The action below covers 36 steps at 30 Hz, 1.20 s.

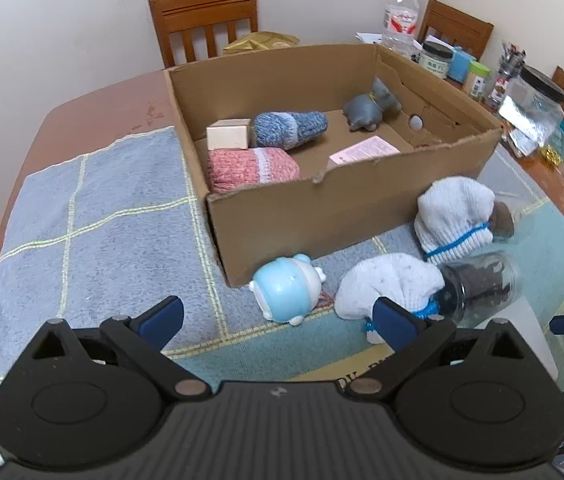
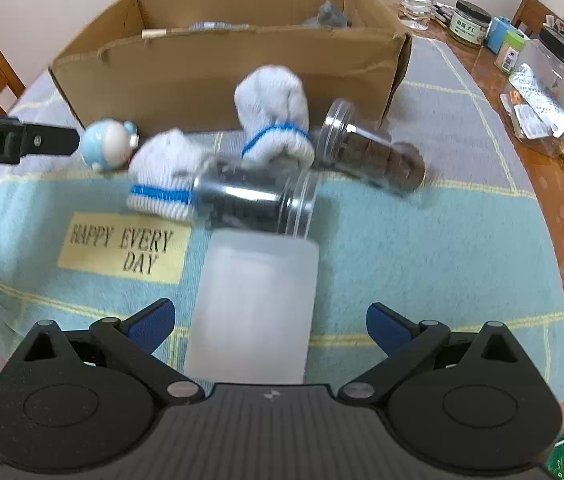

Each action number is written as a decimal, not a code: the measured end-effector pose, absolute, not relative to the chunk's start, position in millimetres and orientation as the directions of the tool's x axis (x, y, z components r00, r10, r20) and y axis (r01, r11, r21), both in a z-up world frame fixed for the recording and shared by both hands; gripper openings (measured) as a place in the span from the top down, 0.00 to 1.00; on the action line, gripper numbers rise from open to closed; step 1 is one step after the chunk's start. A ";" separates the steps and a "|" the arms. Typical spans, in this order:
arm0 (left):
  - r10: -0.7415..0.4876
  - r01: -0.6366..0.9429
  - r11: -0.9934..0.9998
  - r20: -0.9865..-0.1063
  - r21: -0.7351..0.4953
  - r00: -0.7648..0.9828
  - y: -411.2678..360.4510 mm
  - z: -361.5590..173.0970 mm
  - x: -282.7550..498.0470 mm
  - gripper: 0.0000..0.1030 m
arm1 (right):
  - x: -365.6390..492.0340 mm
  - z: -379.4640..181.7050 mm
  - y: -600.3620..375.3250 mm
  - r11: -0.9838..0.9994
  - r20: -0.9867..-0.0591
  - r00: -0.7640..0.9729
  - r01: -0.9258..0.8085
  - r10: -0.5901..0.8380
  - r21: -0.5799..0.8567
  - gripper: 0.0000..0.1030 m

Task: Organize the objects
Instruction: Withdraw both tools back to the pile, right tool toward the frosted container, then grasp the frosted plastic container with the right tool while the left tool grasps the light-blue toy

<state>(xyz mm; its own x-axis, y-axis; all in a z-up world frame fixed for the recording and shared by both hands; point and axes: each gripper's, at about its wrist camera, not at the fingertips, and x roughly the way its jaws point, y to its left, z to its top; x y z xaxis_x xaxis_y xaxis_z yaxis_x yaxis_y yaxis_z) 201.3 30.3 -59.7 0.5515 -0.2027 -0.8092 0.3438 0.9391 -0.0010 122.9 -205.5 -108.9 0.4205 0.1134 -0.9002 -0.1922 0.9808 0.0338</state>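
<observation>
We see a table covered by a blue and teal checked towel [image 1: 93,216], with wooden chairs around it. At the left of the scene, our left gripper [image 1: 277,318] hovers above the towel with its blue-padded fingers spread wide, holding nothing. Just beyond it, near the front corner of the box, a small light-blue and white toy figure [image 1: 288,290] lies on its side. Behind it an open cardboard box [image 1: 322,216] sits on the towel; inside, from left to right, are a pale wooden block [image 1: 229,134], a rolled pink sock [image 1: 251,168], a rolled blue sock [image 1: 292,128], a pink paper slip [image 1: 364,150] and a grey toy animal [image 1: 372,108]. To the right of the toy figure, two rolled white socks with blue bands lie on the towel, one near [image 1: 390,286] and one farther back [image 1: 456,216], each beside a clear jar of dark contents lying on its side [image 2: 253,200] [image 2: 374,152]. Nearer to us, a frosted white plastic bottle [image 2: 253,308] lies between the fingers of our right gripper [image 2: 267,328], which are spread apart and not touching it. A yellow patch on the towel reads "HAPPY EVERY DAY" [image 2: 123,246]. At the far right, a water bottle [image 1: 400,16] and several lidded jars [image 1: 534,100] stand on bare tabletop.
</observation>
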 end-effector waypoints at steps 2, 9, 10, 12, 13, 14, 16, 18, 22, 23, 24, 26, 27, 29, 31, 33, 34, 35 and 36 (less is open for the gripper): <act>-0.207 0.347 0.938 -0.812 -0.006 0.546 27.8 -62.2 201.1 0.03 | 123.1 -113.7 -203.7 0.981 -0.905 0.411 -0.190 0.108 0.031 0.00; -0.208 0.353 0.935 -0.821 -0.008 0.531 17.8 -75.4 197.7 0.03 | 118.6 -123.1 -218.0 0.988 -0.912 0.401 -0.153 0.082 0.022 0.00; -0.211 0.353 0.936 -0.823 -0.014 0.527 17.4 -76.9 197.3 0.03 | 117.8 -123.4 -222.6 0.989 -0.914 0.397 -0.143 0.084 0.029 0.00; -0.218 0.352 0.936 -0.827 -0.027 0.518 16.3 -79.6 196.7 0.03 | 116.1 -123.7 -232.1 0.992 -0.917 0.391 -0.121 0.081 0.036 0.00; -0.219 0.351 0.936 -0.829 -0.029 0.515 15.9 -80.8 196.4 0.03 | 115.3 -124.1 -236.1 0.993 -0.918 0.388 -0.115 0.081 0.039 0.00; -0.216 0.350 0.936 -0.831 -0.028 0.513 15.1 -81.9 196.5 0.03 | 115.0 -123.7 -240.4 0.993 -0.919 0.386 -0.109 0.080 0.041 0.00; -0.210 0.350 0.937 -0.832 -0.021 0.513 13.5 -83.5 196.7 0.03 | 115.1 -123.2 -247.7 0.995 -0.921 0.383 -0.099 0.068 0.032 0.00; -0.207 0.348 0.937 -0.835 -0.020 0.510 11.9 -85.1 197.5 0.03 | 115.3 -121.9 -255.4 0.996 -0.923 0.381 -0.093 0.052 0.018 0.00; -0.210 0.352 0.936 -0.839 -0.024 0.502 9.5 -87.7 199.4 0.03 | 117.2 -121.8 -271.1 0.997 -0.925 0.380 -0.072 0.018 -0.011 0.00; -0.209 0.354 0.935 -0.840 -0.021 0.501 8.5 -88.4 199.8 0.03 | 118.2 -122.4 -275.3 0.998 -0.924 0.382 -0.065 0.008 -0.018 0.00; -0.207 0.357 0.934 -0.841 -0.018 0.499 7.5 -89.1 200.7 0.03 | 119.0 -122.1 -278.6 0.998 -0.924 0.383 -0.057 -0.006 -0.031 0.00; -0.204 0.361 0.932 -0.844 -0.014 0.495 6.0 -90.9 201.8 0.03 | 122.3 -123.4 -287.3 0.997 -0.922 0.386 -0.036 -0.044 -0.062 0.00; -0.205 0.363 0.932 -0.845 -0.014 0.493 6.0 -91.4 202.0 0.03 | 123.5 -123.6 -292.2 0.997 -0.920 0.388 -0.020 -0.059 -0.073 0.00; -0.206 0.367 0.930 -0.848 -0.014 0.489 5.6 -92.7 202.9 0.03 | 125.9 -123.7 -303.4 0.997 -0.918 0.390 0.020 -0.072 -0.070 0.00; -0.207 0.372 0.928 -0.850 -0.014 0.485 5.7 -93.6 203.1 0.03 | 127.5 -121.1 -311.4 0.998 -0.919 0.391 0.048 -0.054 -0.038 0.00; -0.206 0.376 0.927 -0.853 -0.013 0.480 5.9 -95.3 203.6 0.03 | 125.9 -116.6 -312.1 0.999 -0.917 0.399 0.039 0.002 0.019 0.00; -0.206 0.379 0.925 -0.855 -0.012 0.477 5.8 -96.4 204.0 0.03 | 125.4 -115.7 -309.6 0.999 -0.916 0.401 0.027 0.029 0.044 0.00; -0.206 0.381 0.924 -0.856 -0.011 0.474 5.9 -96.9 204.3 0.03 | 124.8 -114.7 -305.9 0.997 -0.913 0.404 0.012 0.060 0.071 0.00; -0.205 0.383 0.924 -0.857 -0.010 0.472 6.0 -97.4 204.6 0.03 | 125.2 -113.6 -301.9 0.995 -0.909 0.407 0.000 0.087 0.095 0.00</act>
